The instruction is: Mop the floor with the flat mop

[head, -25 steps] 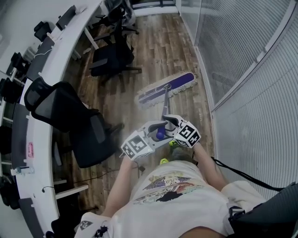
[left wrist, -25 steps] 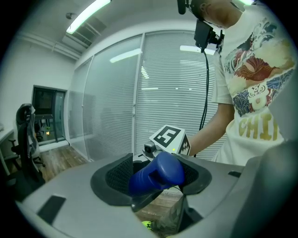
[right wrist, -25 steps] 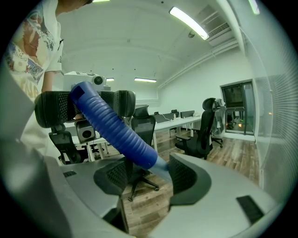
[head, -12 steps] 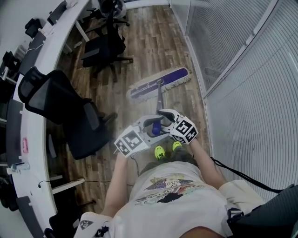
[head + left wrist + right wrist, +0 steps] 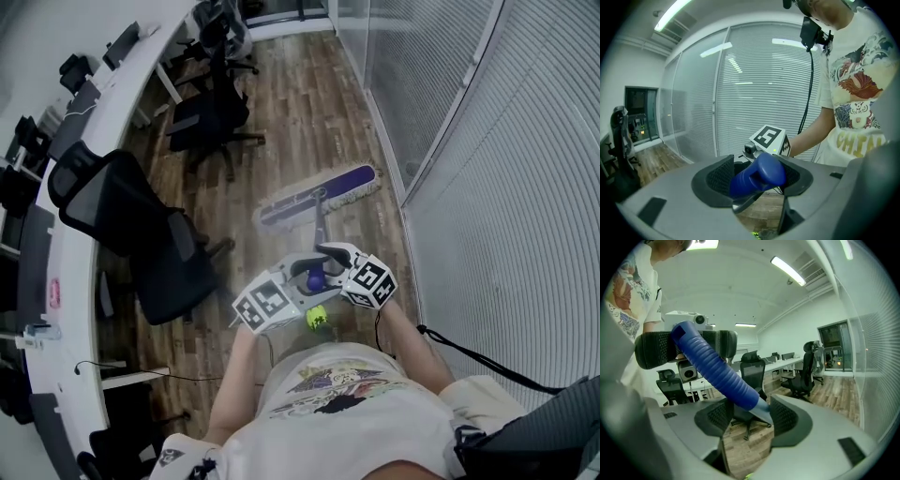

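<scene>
The flat mop's purple head (image 5: 317, 195) with its white fringe lies on the wood floor (image 5: 300, 103) ahead of me, slanted up to the right. Its metal pole (image 5: 322, 230) rises to a blue ribbed handle (image 5: 315, 278). My left gripper (image 5: 302, 275) is shut on the rounded top end of that handle (image 5: 757, 176). My right gripper (image 5: 330, 259) is shut on it just below, where the blue grip (image 5: 717, 371) meets the pole. The two grippers sit close together in front of the person's waist. The right gripper's marker cube (image 5: 768, 139) shows behind the left jaws.
A long curved white desk (image 5: 103, 122) runs down the left, with black office chairs (image 5: 131, 225) (image 5: 211, 117) beside it. A glass wall with blinds (image 5: 469, 141) lines the right side. The person's green shoe (image 5: 316, 319) is below the grippers.
Both grippers and the mop have travelled together along the floor, and the person has taken a step. The mop head now sits slightly lower and further left in the head view. Both grips are unchanged.
</scene>
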Available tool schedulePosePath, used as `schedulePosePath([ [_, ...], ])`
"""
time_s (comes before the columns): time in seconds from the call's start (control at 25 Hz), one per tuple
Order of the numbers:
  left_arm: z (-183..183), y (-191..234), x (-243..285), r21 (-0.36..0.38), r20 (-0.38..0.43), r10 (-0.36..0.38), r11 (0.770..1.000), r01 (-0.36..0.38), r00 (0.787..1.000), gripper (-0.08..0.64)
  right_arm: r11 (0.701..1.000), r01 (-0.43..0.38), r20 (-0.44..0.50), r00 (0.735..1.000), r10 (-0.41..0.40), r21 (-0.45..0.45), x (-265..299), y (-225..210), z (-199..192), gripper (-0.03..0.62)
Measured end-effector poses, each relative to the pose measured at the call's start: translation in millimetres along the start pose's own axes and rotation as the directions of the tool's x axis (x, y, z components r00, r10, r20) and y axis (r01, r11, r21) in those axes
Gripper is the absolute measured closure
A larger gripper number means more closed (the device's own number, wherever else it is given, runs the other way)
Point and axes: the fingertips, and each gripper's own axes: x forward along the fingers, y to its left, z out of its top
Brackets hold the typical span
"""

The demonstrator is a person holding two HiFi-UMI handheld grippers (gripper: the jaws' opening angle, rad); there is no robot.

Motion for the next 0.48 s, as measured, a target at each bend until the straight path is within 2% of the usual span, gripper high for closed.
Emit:
schedulePosePath([
  [0.16,6,-55,18,0.022,-0.039,-0.011,1.000,0.012,0.999,0.314,1.000,0.010,0.032,0.999,-0.010,0.004,-46,31,-15,0.367],
  [0.28,-1,-95,29,0.024,-0.067,-0.011,1.000,0.013,0.998,0.314,1.000,0.010,0.043,0.999,-0.011,0.006,-72,58,-34,0.367],
  [0.48,-11,-165,38,0.021,-0.068,-0.002,1.000,0.003,0.998,0.314,1.000,-0.001,0.044,0.999,0.001,0.002,-111,111,-62,0.367],
])
